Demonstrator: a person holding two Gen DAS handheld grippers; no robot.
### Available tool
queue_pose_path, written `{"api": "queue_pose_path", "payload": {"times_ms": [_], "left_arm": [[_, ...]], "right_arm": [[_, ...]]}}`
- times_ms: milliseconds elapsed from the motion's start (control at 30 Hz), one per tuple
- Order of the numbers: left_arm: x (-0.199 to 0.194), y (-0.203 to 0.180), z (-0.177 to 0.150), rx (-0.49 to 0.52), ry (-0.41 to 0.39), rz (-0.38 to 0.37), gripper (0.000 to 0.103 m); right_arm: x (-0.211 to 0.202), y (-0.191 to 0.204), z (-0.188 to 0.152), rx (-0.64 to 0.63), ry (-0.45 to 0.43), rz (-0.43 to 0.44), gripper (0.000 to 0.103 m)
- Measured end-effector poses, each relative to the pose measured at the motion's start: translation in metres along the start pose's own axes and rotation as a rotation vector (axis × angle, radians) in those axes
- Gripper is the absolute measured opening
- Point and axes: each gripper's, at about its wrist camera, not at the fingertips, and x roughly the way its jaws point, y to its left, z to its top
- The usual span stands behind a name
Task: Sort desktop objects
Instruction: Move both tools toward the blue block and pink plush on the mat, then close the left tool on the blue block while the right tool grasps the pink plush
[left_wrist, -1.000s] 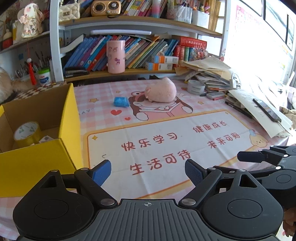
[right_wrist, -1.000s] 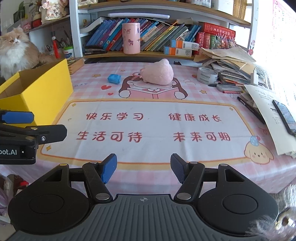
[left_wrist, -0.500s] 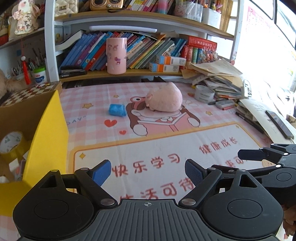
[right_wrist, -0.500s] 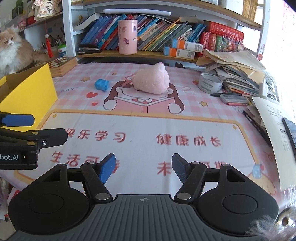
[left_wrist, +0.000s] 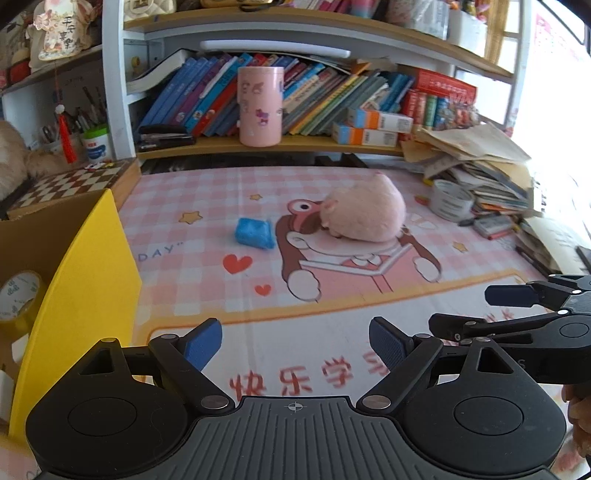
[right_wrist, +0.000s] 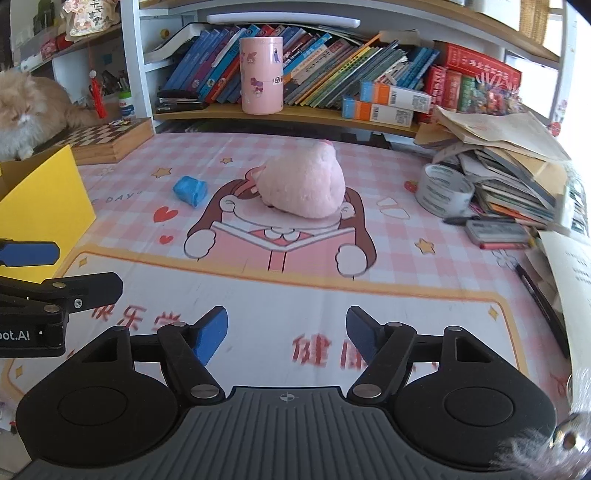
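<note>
**Both grippers hang over the mat with nothing in them**

Left wrist view: The left gripper (left_wrist: 295, 341) has its jaws spread wide, and nothing is between them. It hangs over the pink mat (left_wrist: 332, 321) on the surface. Farther back on the mat lies a small blue thing (left_wrist: 255, 232). Just to its right, a little apart from it, sits a pink plush toy (left_wrist: 364, 214). A yellow box (left_wrist: 79, 291) stands at the left, and a roll of yellow tape (left_wrist: 16, 299) lies inside it. The right gripper (left_wrist: 517, 306) shows at the right edge. A gray tape roll (left_wrist: 451, 200) sits near a heap of papers.

Right wrist view: The right gripper (right_wrist: 286, 332) also has its jaws spread, holding nothing. The plush toy (right_wrist: 304, 190) sits straight ahead on the mat (right_wrist: 295, 280), with the blue thing (right_wrist: 190, 190) to its left. The gray tape roll (right_wrist: 443, 190) is to the right. The yellow box (right_wrist: 44, 201) is at the left, and a fluffy cat (right_wrist: 29, 110) sits behind it. A pink tin (right_wrist: 261, 75) stands on the shelf.
</note>
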Motion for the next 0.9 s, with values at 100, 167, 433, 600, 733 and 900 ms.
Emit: {"api": "queue_pose_path", "payload": {"times_ms": [100, 167, 433, 600, 733, 900], "left_arm": [[0.012, 0.002, 0.008, -0.011, -0.003, 0.031, 0.089], [0.021, 0.002, 0.014, -0.012, 0.003, 0.044, 0.089], [0.061, 0.001, 0.035, 0.005, 0.022, 0.083, 0.089], [0.085, 0.001, 0.049, 0.025, 0.033, 0.087, 0.089], [0.104, 0.001, 0.058, 0.047, 0.04, 0.093, 0.089], [0.129, 0.006, 0.067, 0.048, 0.051, 0.096, 0.088]], "right_arm": [[0.014, -0.007, 0.012, -0.013, -0.002, 0.017, 0.072], [0.023, -0.011, 0.02, -0.021, -0.006, 0.028, 0.073], [0.065, -0.024, 0.052, -0.079, -0.01, 0.066, 0.08], [0.092, -0.021, 0.064, -0.146, -0.009, 0.059, 0.083], [0.115, -0.021, 0.073, -0.166, 0.008, 0.06, 0.083], [0.137, -0.026, 0.084, -0.159, 0.027, 0.053, 0.083]]}}
